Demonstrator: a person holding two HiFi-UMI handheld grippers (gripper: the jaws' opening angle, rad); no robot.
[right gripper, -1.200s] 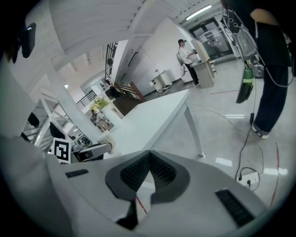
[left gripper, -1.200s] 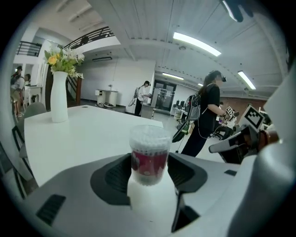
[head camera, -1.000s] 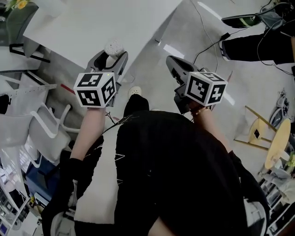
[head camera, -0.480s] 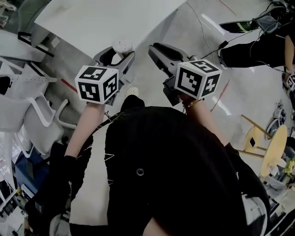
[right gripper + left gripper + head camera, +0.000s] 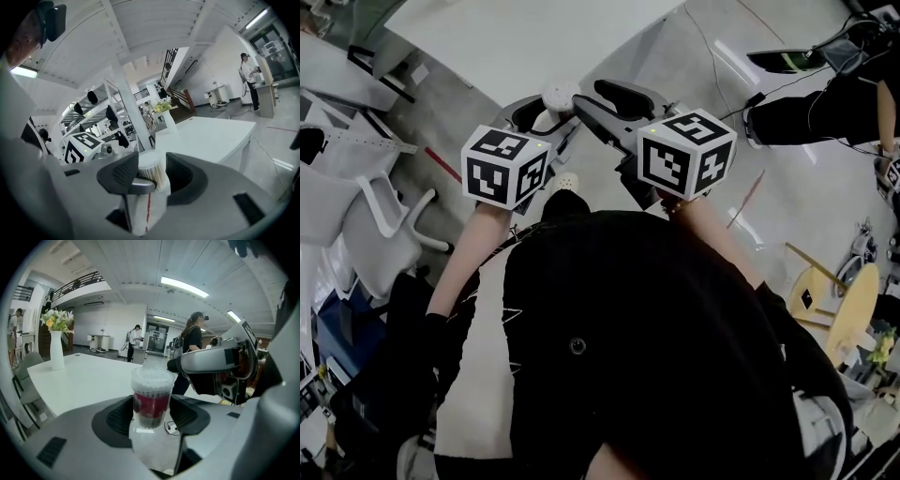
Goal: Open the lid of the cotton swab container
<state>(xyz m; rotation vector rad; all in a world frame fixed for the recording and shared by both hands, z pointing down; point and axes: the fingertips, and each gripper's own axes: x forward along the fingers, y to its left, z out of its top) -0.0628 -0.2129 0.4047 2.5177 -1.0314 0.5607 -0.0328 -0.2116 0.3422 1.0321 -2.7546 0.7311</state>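
The cotton swab container (image 5: 151, 397) is a clear round tub with a red label, packed with white swabs, and stands upright. My left gripper (image 5: 150, 414) is shut on its body. In the head view the container's top (image 5: 558, 96) shows between the left gripper (image 5: 546, 114) and the right gripper (image 5: 586, 96), which comes in from the right. In the right gripper view the container's top (image 5: 152, 171) sits between the jaws of the right gripper (image 5: 153, 177), which are opening. The right gripper's body (image 5: 213, 363) also shows beside the container's rim.
A large white table (image 5: 534, 37) lies ahead, with a white vase of flowers (image 5: 56, 345) on it. White chairs (image 5: 366, 225) stand at the left. A wooden stool (image 5: 853, 300) is at the right, another person's legs (image 5: 825, 94) at the upper right, cables on the floor.
The right gripper has swung left to the container's top and its jaws have come apart. Both grippers have moved a little farther forward. The left gripper still holds the container.
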